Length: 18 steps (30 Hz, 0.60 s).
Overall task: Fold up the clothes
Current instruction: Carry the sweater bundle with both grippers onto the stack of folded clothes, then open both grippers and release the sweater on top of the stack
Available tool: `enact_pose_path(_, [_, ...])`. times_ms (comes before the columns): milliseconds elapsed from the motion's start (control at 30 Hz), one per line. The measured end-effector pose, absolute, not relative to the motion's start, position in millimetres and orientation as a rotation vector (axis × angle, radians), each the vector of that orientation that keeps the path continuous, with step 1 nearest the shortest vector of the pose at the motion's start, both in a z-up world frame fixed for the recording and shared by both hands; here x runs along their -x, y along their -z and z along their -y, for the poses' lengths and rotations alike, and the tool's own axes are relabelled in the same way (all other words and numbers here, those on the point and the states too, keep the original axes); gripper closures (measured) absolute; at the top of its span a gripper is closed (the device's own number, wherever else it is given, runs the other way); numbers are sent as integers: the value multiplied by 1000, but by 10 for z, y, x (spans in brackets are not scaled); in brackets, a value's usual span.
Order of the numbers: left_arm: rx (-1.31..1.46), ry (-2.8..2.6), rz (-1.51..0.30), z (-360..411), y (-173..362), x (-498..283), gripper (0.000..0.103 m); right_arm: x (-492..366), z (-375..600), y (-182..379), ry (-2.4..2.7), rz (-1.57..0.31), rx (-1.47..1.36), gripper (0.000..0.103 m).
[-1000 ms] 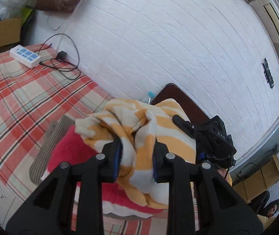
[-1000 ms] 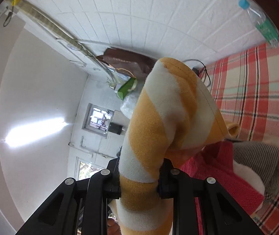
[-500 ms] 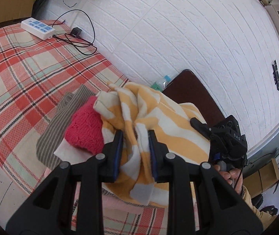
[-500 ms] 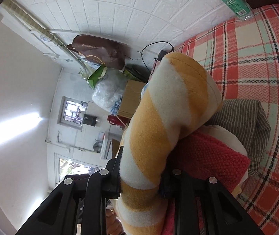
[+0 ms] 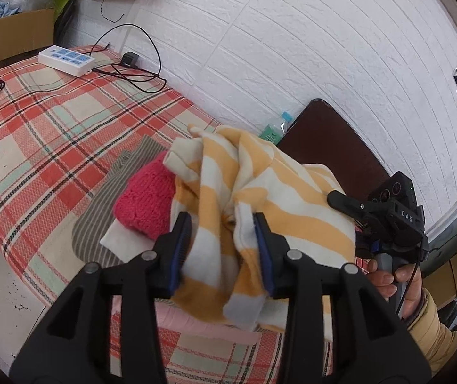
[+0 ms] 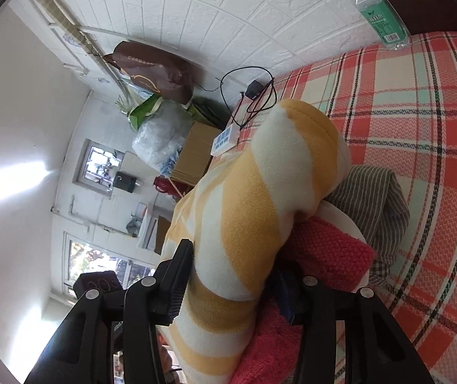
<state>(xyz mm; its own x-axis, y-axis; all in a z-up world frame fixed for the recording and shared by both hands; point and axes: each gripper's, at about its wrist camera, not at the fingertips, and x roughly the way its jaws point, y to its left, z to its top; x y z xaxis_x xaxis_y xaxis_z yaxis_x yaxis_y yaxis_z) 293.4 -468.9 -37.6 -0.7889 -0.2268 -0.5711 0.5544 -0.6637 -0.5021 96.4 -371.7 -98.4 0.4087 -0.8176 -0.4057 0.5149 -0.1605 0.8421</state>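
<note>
A yellow-and-white striped garment [image 5: 260, 198] [image 6: 260, 192] lies bunched on a pile of clothes on the bed. Under it are a red knit piece [image 5: 145, 204] [image 6: 318, 256] and a grey striped piece [image 5: 100, 211] [image 6: 372, 192]. My left gripper [image 5: 222, 243] has its jaws opening, with loose folds of the striped garment between them. My right gripper [image 6: 231, 275] is also opening around the other end of the garment, and its right finger is partly hidden by cloth. A hand [image 5: 388, 278] holds the right gripper at the pile's right side.
The bed has a red plaid sheet [image 5: 36, 128] [image 6: 420, 112]. A white power strip [image 5: 66, 60] with a charger and cables [image 5: 129, 59] lies at its far end. A water bottle [image 5: 274, 128] stands against the brick wall by a dark headboard [image 5: 330, 147]. A cardboard box [image 5: 10, 41] stands beyond the bed.
Both grippers have sunk with the striped garment, which now rests on the red knit piece. Both pairs of jaws stand wider apart than before and the cloth between them has loosened.
</note>
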Motion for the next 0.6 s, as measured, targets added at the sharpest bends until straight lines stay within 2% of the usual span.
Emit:
enact_pose_path(133, [-653,2419,-899,4621,326,-2939,48,-981,3661,877,1254,238,-1208,50])
enact_pose_path(267, [-625,2384,-764,4463,219,-2973,26,-1006,3605,779,1302,157,-1147,49])
enact_pose_path(400, [-557,2377,-684,4314,99,-3069,25,-1046,3531,694,1333,95,-1080,48])
enact_pose_path(433, [-545,2370,-668,4283,75,-3093,25,-1063,3509,674,1342,78,-1065,42])
enact_pose_path(533, [-522,2370,-611,4164,8,-3139,23,-1112,3444,628,1371,30,-1023,39])
enact_pose_path(600, [-514,2380,-574,4066,-29,-3145,18,-1152,3389,590,1387,0,-987,39])
